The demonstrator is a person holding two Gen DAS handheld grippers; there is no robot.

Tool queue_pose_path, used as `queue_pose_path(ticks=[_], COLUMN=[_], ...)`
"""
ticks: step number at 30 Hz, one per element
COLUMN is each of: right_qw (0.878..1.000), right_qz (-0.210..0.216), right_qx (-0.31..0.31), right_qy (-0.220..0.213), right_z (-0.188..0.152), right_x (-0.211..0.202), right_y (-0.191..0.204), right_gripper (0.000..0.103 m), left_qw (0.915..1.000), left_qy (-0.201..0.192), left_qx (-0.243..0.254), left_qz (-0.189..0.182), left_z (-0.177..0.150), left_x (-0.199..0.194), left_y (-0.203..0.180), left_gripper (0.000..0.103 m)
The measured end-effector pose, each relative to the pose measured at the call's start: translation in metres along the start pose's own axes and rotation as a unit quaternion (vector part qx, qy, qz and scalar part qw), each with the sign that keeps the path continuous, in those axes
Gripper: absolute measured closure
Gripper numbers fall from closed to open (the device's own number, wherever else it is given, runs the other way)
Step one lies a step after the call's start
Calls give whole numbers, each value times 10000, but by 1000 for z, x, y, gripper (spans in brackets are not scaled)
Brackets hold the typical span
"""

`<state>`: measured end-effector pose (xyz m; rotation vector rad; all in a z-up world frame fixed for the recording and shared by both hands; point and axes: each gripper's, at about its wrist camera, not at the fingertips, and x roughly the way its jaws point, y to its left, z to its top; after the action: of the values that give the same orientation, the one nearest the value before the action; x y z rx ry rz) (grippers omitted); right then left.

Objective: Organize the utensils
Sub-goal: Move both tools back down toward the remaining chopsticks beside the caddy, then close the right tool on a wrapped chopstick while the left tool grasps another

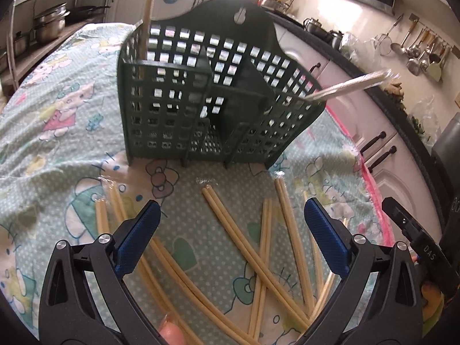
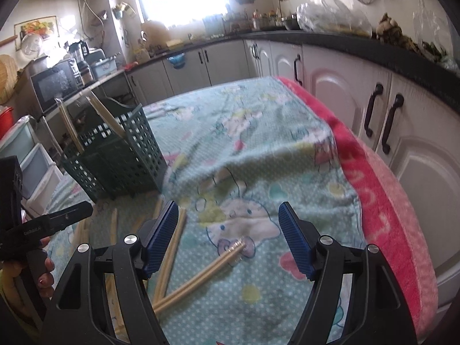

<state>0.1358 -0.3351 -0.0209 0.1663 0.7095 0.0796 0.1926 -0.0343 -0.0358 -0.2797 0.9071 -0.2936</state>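
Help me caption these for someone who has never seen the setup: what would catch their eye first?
Probably the dark green basket standing on the cartoon-print cloth, with wrapped chopsticks poking up from its left and right compartments. Next, the loose chopsticks scattered on the cloth in front of it. The open left gripper hangs right over them, and the open right gripper over one wrapped pair.

Each wrist camera looks forward and downward along its own gripper's fingers, close above the cloth-covered table (image 1: 57, 149); both views share the green basket (image 1: 207, 92), the scattered chopsticks (image 1: 238, 230), and the kitchen cabinets (image 2: 330, 86) behind.
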Motion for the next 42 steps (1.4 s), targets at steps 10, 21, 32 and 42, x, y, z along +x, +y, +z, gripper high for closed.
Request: queue_pose_path(ticks=[10,21,32,42], right_qw=[9982,9929,9943,9961], right_qz=[-70,-100,-195,-4], right_qx=[-14,296,266,614], right_qy=[591,1149,1014,637], right_z=[-18,-28,-32,-17], right_x=[26,53,53,34], right_y=[1,-3,-5,-28], right_gripper=[36,55,89,94], left_qw=[9990,9980,9949,9988], left_qy=[418,527,383,392], left_qx=[-160,-171,43,-104], left_qz=[40,292,936,285], left_z=[-2,7,12,11], left_x=[31,51,56,35], left_y=[4,1,2,9], left_gripper=[22,33,84,92])
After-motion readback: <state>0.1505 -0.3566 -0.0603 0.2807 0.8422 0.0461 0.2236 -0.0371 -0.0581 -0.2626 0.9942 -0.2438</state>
